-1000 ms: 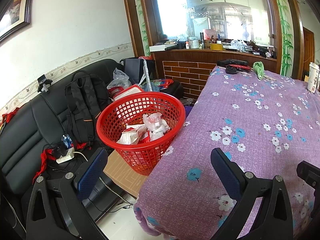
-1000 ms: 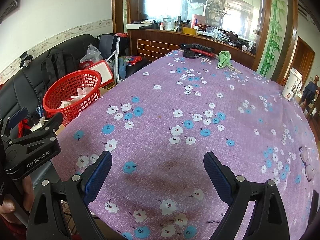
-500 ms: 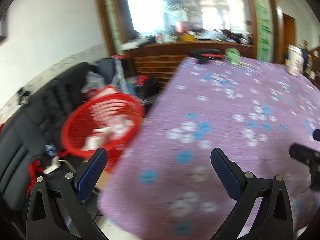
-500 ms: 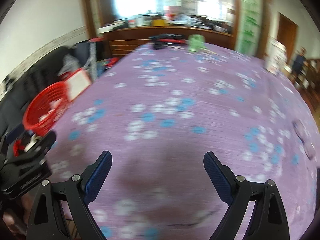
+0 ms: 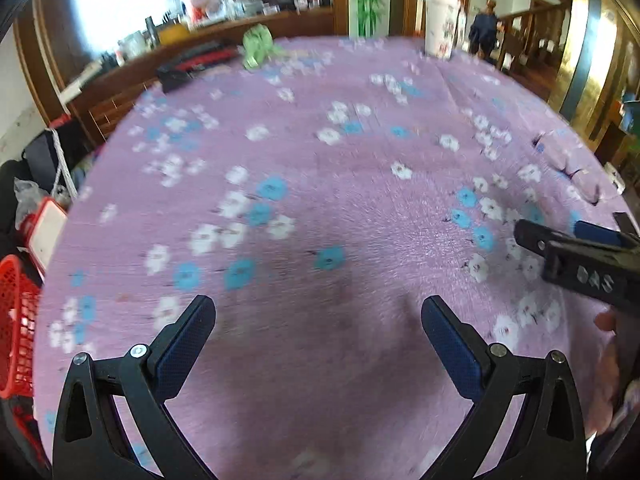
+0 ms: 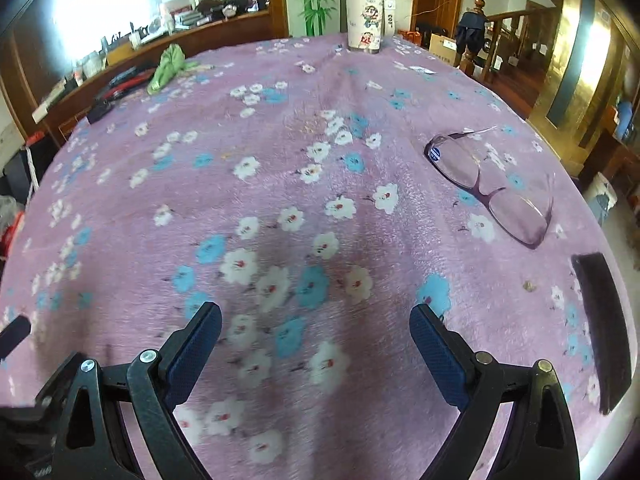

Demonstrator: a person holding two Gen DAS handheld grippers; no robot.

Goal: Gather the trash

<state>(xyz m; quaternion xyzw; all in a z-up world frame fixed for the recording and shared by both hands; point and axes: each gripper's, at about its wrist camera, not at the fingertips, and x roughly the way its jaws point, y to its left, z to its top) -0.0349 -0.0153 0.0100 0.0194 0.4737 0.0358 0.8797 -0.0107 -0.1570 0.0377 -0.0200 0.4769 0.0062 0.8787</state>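
My left gripper (image 5: 318, 312) is open and empty above the purple flowered tablecloth (image 5: 320, 184). My right gripper (image 6: 316, 318) is open and empty over the same cloth (image 6: 280, 168); it also shows in the left wrist view (image 5: 576, 256) at the right. The red trash basket (image 5: 16, 320) is at the far left edge, below table level, mostly cut off. A crumpled green thing (image 6: 168, 66) lies at the far side of the table, also in the left wrist view (image 5: 256, 50). A small white scrap (image 6: 422, 69) lies near the far right edge.
A tall cartoon-printed cup (image 6: 363, 12) stands at the far edge. Purple glasses (image 6: 492, 188) lie to the right, a dark flat object (image 6: 600, 328) at the right edge. Dark items (image 6: 116, 88) lie at the far left. A wooden counter (image 5: 160, 56) runs behind.
Both grippers have swung right, away from the basket and across the table. The basket slid to the left edge of the left view; glasses and cup came into the right view.
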